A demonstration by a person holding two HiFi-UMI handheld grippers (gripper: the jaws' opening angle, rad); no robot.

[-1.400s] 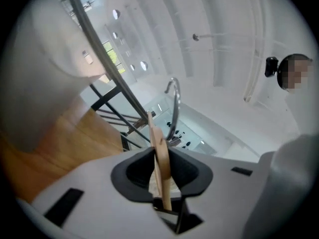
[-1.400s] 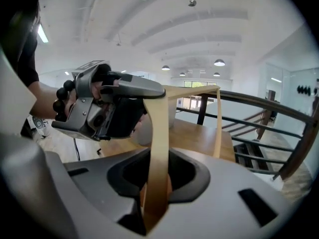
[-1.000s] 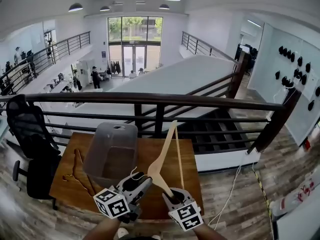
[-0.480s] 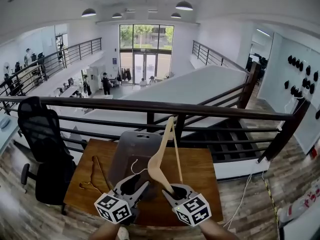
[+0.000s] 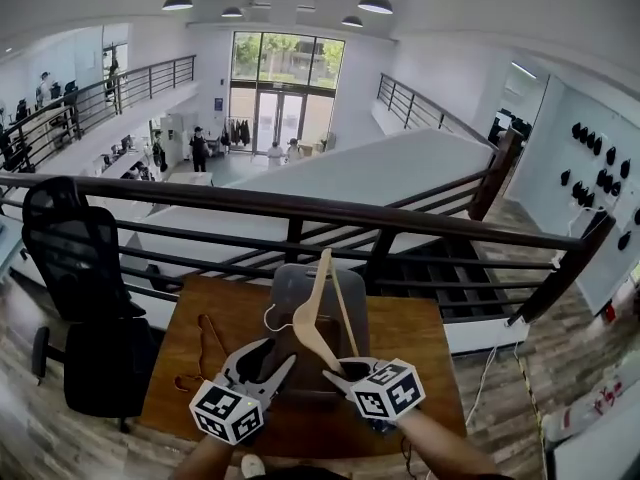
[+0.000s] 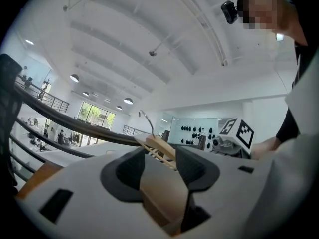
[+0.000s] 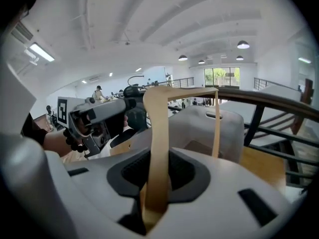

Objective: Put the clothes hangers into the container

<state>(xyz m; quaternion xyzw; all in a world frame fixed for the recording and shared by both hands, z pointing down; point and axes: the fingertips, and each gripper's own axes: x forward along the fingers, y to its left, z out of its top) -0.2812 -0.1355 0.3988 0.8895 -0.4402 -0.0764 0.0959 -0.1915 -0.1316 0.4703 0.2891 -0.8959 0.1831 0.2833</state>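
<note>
A light wooden hanger (image 5: 318, 313) stands tilted up in front of the grey translucent container (image 5: 356, 298) on the wooden table (image 5: 425, 333). My right gripper (image 5: 338, 371) is shut on the hanger's lower arm, which shows as a pale strip (image 7: 158, 133) between its jaws (image 7: 157, 183). The hanger's wire hook points left, near my left gripper (image 5: 268, 356), which is open and holds nothing. In the left gripper view the hanger (image 6: 157, 146) lies just beyond the open jaws (image 6: 159, 166). The container (image 7: 219, 128) sits straight ahead in the right gripper view.
Two or three darker wooden hangers (image 5: 205, 343) lie on the table's left part. A black office chair (image 5: 80, 268) stands left of the table. A dark railing (image 5: 300, 210) runs behind the table, with a drop to the lower floor beyond.
Both grippers have moved left along the table with the light hanger. It was right of the container; now it stands in front of it. The right grip has held.
</note>
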